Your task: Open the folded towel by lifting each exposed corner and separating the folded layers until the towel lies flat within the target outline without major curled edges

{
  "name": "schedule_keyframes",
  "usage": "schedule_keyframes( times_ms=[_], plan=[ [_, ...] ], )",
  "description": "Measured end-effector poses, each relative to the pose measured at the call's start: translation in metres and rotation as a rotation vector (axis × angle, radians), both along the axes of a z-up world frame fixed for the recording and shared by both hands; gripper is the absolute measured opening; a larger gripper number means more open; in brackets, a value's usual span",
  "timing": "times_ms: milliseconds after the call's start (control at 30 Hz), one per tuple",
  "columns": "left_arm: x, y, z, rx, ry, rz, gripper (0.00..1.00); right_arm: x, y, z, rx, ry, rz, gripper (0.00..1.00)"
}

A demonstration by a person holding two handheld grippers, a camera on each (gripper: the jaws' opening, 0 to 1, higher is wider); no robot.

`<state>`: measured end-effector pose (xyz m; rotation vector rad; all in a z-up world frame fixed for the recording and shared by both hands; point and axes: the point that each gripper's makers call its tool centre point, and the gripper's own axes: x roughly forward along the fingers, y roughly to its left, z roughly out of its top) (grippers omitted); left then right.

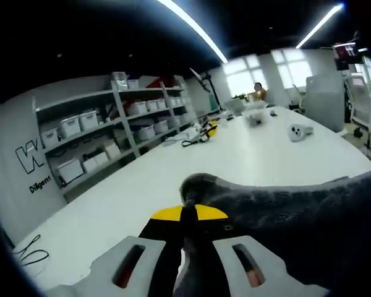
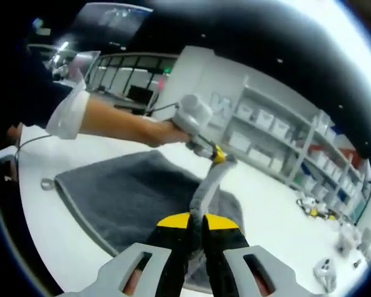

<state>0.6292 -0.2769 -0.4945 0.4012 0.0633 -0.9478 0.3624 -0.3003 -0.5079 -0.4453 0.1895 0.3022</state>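
The grey towel lies partly spread on the white table, one edge raised; the left gripper and right gripper each pinch that edge, probably to peel the layers apart.

A long white table runs toward bright windows. Grey shelves with white bins line the wall. Strip lights cross the dark ceiling.

Grey towel on white table
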Motion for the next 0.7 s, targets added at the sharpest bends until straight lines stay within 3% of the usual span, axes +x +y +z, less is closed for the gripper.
schedule_keyframes(
  times_ms=[233, 300, 467, 500, 700],
  plan=[
    [0.001, 0.023, 0.006, -0.036, 0.007, 0.029, 0.04, 0.002, 0.000, 0.001, -0.012, -0.012, 0.020, 0.03],
    [0.001, 0.028, 0.007, -0.042, 0.007, 0.035, 0.04, -0.003, 0.020, 0.005, -0.016, -0.017, 0.023, 0.03],
    [0.000, 0.039, 0.008, -0.050, 0.002, 0.047, 0.04, -0.002, 0.020, 0.008, -0.033, -0.030, 0.023, 0.03],
    [0.000, 0.044, 0.009, -0.057, 0.002, 0.049, 0.04, -0.007, 0.030, 0.011, -0.040, -0.040, 0.029, 0.03],
    [-0.003, 0.062, 0.011, -0.075, 0.015, 0.076, 0.05, -0.009, 0.043, 0.012, -0.071, -0.055, 0.062, 0.03]
  ],
)
